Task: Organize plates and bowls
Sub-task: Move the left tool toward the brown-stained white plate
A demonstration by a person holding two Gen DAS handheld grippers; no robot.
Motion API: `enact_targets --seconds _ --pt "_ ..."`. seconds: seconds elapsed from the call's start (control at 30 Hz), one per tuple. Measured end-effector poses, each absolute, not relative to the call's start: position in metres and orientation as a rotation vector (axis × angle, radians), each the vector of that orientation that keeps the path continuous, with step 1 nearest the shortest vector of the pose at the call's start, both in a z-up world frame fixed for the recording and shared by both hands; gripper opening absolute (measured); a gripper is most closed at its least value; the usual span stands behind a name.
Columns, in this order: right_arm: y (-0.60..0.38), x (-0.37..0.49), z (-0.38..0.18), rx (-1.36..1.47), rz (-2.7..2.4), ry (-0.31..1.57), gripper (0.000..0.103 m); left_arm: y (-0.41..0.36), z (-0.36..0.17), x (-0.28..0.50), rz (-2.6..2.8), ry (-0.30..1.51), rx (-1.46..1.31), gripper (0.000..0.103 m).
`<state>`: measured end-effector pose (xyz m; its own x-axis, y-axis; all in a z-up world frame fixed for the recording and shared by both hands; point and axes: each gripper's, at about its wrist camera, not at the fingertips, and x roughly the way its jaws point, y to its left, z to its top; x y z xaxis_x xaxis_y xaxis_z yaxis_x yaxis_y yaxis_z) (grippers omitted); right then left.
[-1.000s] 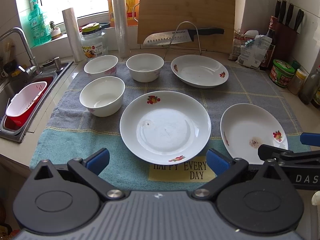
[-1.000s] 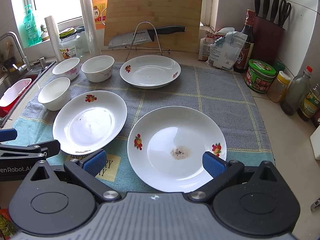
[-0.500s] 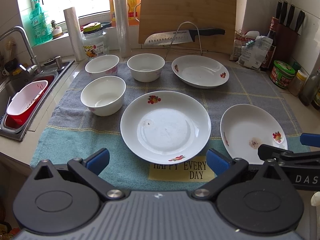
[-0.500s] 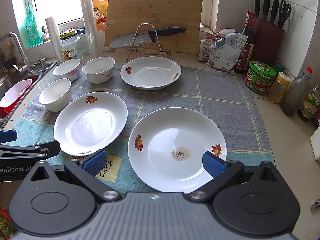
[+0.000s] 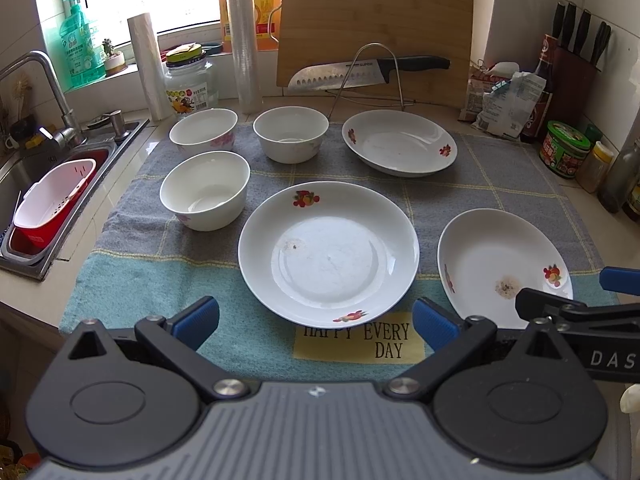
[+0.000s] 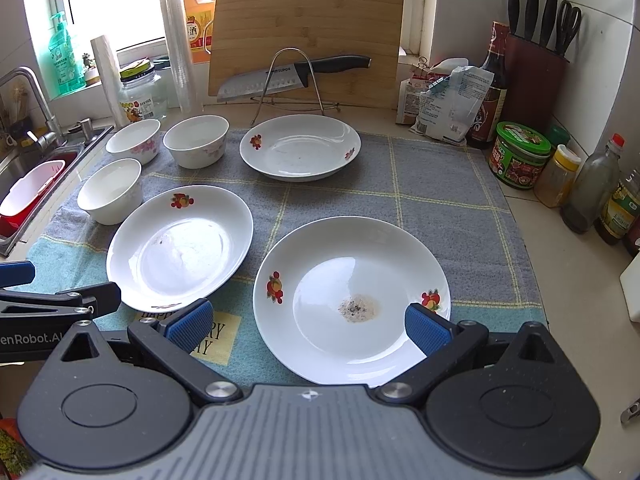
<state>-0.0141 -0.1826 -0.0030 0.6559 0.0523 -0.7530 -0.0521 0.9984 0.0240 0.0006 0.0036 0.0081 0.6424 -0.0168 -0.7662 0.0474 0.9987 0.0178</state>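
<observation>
Fingers of the left gripper [image 5: 316, 322] are wide apart and hold nothing; a white plate [image 5: 329, 254] lies just ahead. Fingers of the right gripper [image 6: 308, 326] are wide apart too, over a plate with a dirty spot [image 6: 352, 300]. Bowls [image 5: 205, 195] sit ahead to the left.

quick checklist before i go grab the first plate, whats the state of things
1. Left gripper open, nothing held: ok.
2. Right gripper open, nothing held: ok.
3. Near right plate between the right fingers, not gripped: ok.
4. That plate clean: not ok, speckled residue at its centre.
5. Middle plate ahead of the left gripper, nothing stacked on it: ok.
6. Three bowls upright and apart, clear of both plates: ok.
</observation>
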Motion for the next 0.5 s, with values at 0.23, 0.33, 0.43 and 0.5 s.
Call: enact_targets --seconds 0.23,0.33,0.43,0.5 --pt "-0.1837 -0.0141 -0.0023 0.0 0.061 0.852 0.103 0.0007 0.008 -0.0004 -0.031 0.873 0.034 0.102" --pt "-0.1849 -0.0139 -0.0017 -0.003 0.067 0.85 0.103 0.0003 0.008 -0.0011 -0.03 0.872 0.032 0.102" --pt "-0.1859 -0.0142 -0.0015 -0.003 0.074 0.847 0.103 -0.0016 0.0084 -0.0014 -0.028 0.871 0.032 0.102" --pt "-0.1867 -0.0159 -0.0014 -0.008 0.078 0.838 0.103 -0.0026 0.0085 -0.0016 -0.028 0.87 0.033 0.102"
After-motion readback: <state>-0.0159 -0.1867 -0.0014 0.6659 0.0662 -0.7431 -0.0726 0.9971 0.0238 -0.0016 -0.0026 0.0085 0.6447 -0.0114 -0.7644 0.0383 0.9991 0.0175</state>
